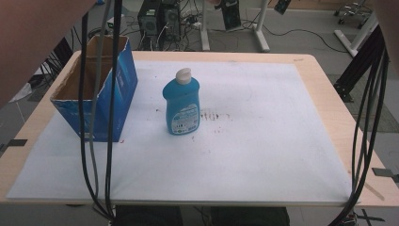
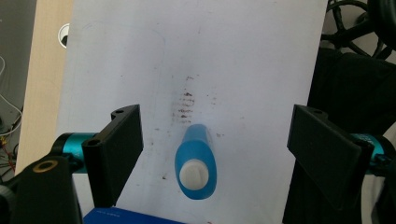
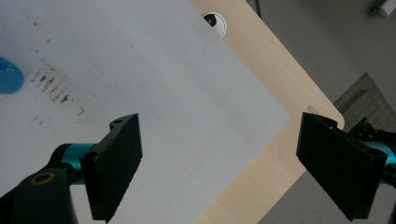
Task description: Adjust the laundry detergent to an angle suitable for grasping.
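A blue bottle (image 1: 181, 103) with a white cap (image 1: 183, 76) stands upright near the middle of a white mat (image 1: 263, 141) that covers most of a wooden table (image 1: 324, 89). We see it just to the right of an open blue box (image 1: 120, 89), the two close but apart. The box sits at the mat's left side, its brown inside (image 1: 77, 82) facing up. Dark smudges (image 1: 214, 115) mark the mat just right of the bottle.

From the left gripper view we look straight down on the bottle (image 2: 196, 161): its cap (image 2: 194, 172) lies between the jaws and below them. The left gripper (image 2: 217, 149) is spread wide, well clear of the bottle on both sides and pinching nothing. A strip of the box's blue edge (image 2: 121, 217) shows at the bottom, and the smudges (image 2: 187, 105) run above the bottle.

The right gripper (image 3: 219, 163) is likewise spread wide with nothing between its jaws, hanging over the mat (image 3: 163, 93) near the table's rounded corner (image 3: 327, 114). A sliver of the bottle (image 3: 9, 77) shows at the left edge of its view, well apart from it, and a round cable port (image 3: 215, 22) sits in the wood at the top.

In the high view, black cables (image 1: 110, 117) hang down across the box at left and more cables (image 1: 369, 117) at right. Computer towers (image 1: 160, 21) stand on the floor beyond the table.
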`<action>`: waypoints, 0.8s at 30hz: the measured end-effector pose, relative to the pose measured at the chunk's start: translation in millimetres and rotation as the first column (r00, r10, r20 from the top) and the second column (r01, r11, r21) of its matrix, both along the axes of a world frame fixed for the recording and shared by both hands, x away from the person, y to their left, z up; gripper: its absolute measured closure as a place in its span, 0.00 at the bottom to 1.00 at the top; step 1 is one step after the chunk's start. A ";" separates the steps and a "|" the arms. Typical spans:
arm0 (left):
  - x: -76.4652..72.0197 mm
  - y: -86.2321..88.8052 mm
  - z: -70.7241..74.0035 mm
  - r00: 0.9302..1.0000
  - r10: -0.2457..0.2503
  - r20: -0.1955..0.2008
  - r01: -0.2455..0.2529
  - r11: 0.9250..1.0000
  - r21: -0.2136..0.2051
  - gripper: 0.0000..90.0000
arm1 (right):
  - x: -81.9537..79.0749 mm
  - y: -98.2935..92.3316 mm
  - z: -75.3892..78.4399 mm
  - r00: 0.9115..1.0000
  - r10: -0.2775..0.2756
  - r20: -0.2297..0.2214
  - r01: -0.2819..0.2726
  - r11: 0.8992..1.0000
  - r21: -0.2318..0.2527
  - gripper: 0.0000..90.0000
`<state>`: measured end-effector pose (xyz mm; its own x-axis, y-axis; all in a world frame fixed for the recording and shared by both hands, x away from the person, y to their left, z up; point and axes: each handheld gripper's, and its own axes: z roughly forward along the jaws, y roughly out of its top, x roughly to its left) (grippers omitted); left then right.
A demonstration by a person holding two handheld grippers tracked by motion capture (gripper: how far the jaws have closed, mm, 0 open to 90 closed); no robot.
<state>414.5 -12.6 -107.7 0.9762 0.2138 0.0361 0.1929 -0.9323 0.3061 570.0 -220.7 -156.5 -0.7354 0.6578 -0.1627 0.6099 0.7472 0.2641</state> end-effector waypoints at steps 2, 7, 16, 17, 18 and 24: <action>-0.6 0.4 0.1 1.000 -0.002 -0.001 0.002 1.000 -0.003 0.20 | -1.1 -0.4 -0.2 1.000 0.001 -0.003 -0.001 1.000 -0.006 0.15; -1.6 0.0 -0.7 1.000 -0.003 -0.001 0.003 1.000 0.000 0.20 | -3.1 -0.3 2.5 1.000 0.008 0.004 -0.008 1.000 0.012 0.15; -4.1 -1.5 -1.4 1.000 -0.003 -0.004 0.003 1.000 0.001 0.20 | -3.1 -1.2 2.7 1.000 0.010 -0.003 -0.010 1.000 0.024 0.15; -4.4 -1.4 -1.9 1.000 -0.004 -0.004 0.004 1.000 0.006 0.20 | -3.2 -0.9 2.3 1.000 0.008 -0.004 -0.008 1.000 0.022 0.15; -4.4 -1.4 -1.9 1.000 -0.004 -0.004 0.004 1.000 0.006 0.20 | -3.7 -0.7 2.1 1.000 0.007 -0.005 -0.006 1.000 0.021 0.15; -4.6 -1.8 -2.3 1.000 -0.007 -0.007 0.007 1.000 0.010 0.20 | -4.9 -0.9 3.0 1.000 0.016 -0.003 -0.015 1.000 0.024 0.15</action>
<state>409.9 -14.4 -109.9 0.9780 0.2064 0.0315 0.1881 -0.9366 0.2957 565.1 -221.6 -153.5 -0.7460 0.6501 -0.1444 0.5993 0.7500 0.2801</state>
